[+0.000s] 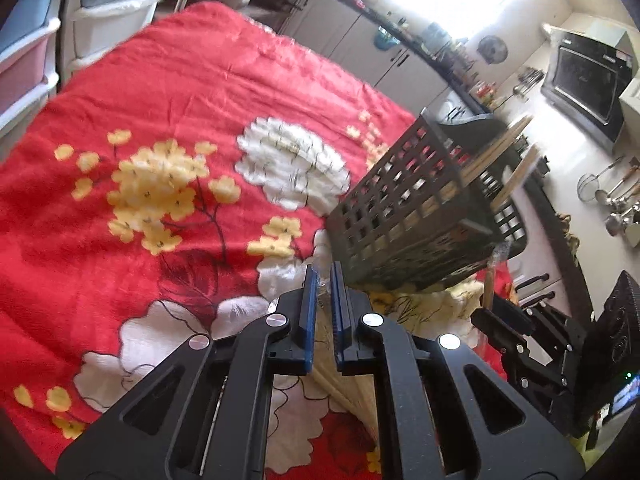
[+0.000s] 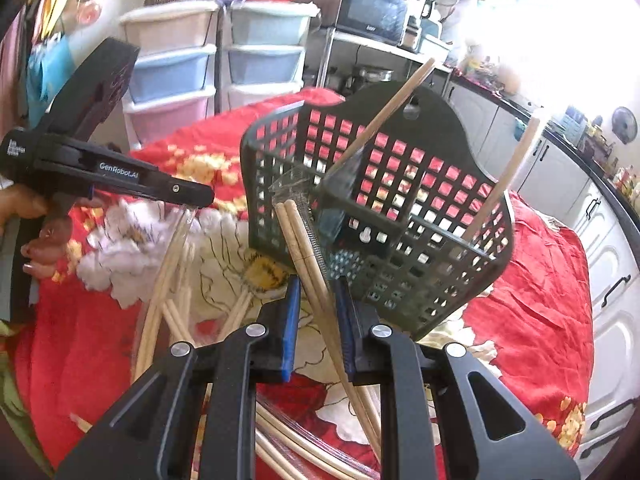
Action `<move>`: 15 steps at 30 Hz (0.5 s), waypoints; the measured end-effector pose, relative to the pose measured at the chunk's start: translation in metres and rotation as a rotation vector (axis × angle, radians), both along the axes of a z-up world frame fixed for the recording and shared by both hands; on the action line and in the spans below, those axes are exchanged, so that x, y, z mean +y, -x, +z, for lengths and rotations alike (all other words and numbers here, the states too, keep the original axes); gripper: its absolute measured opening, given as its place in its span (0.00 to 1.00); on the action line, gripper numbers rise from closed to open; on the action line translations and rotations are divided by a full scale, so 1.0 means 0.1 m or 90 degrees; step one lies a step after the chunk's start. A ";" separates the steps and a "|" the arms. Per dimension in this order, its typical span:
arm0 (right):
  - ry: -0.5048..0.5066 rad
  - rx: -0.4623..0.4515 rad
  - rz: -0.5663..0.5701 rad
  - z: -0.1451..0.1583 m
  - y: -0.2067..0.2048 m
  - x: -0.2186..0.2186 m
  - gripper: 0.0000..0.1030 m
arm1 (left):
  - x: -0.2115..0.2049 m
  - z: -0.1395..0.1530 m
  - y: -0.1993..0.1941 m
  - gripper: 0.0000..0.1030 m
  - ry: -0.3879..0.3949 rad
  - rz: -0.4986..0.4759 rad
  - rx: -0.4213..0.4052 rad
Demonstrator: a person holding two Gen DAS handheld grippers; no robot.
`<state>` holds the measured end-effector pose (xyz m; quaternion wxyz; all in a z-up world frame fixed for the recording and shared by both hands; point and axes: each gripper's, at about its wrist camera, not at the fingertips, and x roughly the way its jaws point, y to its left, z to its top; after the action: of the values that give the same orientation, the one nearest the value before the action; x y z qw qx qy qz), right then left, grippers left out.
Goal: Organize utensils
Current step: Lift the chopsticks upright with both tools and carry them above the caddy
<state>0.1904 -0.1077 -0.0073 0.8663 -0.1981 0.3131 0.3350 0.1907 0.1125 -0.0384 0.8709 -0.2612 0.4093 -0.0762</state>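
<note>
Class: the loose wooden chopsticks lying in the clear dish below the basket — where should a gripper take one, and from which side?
Probably at mid-shaft, from above, with the jaws set across its length. The loose chopsticks lie flat and crossed in the clear dish, so the ends are tangled, while the thin round shafts offer free stretches. The black basket blocks the far side.

The cloth (image 1: 192,92) is red, fuzzy fabric with printed flowers; the basket (image 2: 400,184) is dark, matt plastic lattice; the chopsticks (image 2: 308,252) are pale, smooth wood, some wrapped in clear, glossy film; the drawers (image 2: 176,72) are pastel, smooth plastic
</note>
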 end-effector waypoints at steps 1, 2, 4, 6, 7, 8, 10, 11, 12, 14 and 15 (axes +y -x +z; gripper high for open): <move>-0.009 0.000 -0.001 0.03 0.00 -0.02 0.16 | 0.02 0.06 0.03 0.03 -0.004 0.005 -0.013; -0.019 -0.001 -0.003 0.07 0.00 -0.05 0.14 | 0.03 0.10 0.04 0.03 -0.007 0.008 -0.022; -0.030 -0.004 -0.006 0.10 0.02 -0.05 0.13 | 0.05 0.19 0.09 0.03 -0.017 0.016 -0.042; -0.043 -0.008 -0.009 0.14 0.03 -0.04 0.12 | 0.07 0.29 0.15 0.03 -0.032 0.025 -0.062; -0.049 -0.010 -0.009 0.16 0.03 -0.04 0.12 | 0.08 0.34 0.17 0.03 -0.038 0.029 -0.071; -0.054 -0.012 -0.011 0.18 0.04 -0.05 0.12 | 0.10 0.38 0.18 0.03 -0.042 0.033 -0.079; -0.065 -0.018 -0.012 0.23 0.06 -0.07 0.11 | 0.12 0.46 0.23 0.03 -0.047 0.037 -0.096; -0.071 -0.023 -0.014 0.26 0.07 -0.08 0.11 | 0.13 0.49 0.25 0.03 -0.048 0.041 -0.103; -0.074 -0.025 -0.015 0.26 0.07 -0.07 0.11 | 0.14 0.52 0.27 0.03 -0.047 0.043 -0.108; -0.085 -0.028 -0.019 0.31 0.08 -0.10 0.11 | 0.15 0.59 0.31 0.03 -0.047 0.046 -0.121; -0.088 -0.029 -0.020 0.33 0.09 -0.10 0.11 | 0.16 0.62 0.32 0.03 -0.048 0.047 -0.127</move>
<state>0.1818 -0.1180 0.0257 0.8901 -0.1407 0.2723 0.3374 0.1584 0.1281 0.0234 0.9189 -0.2338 0.3130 -0.0543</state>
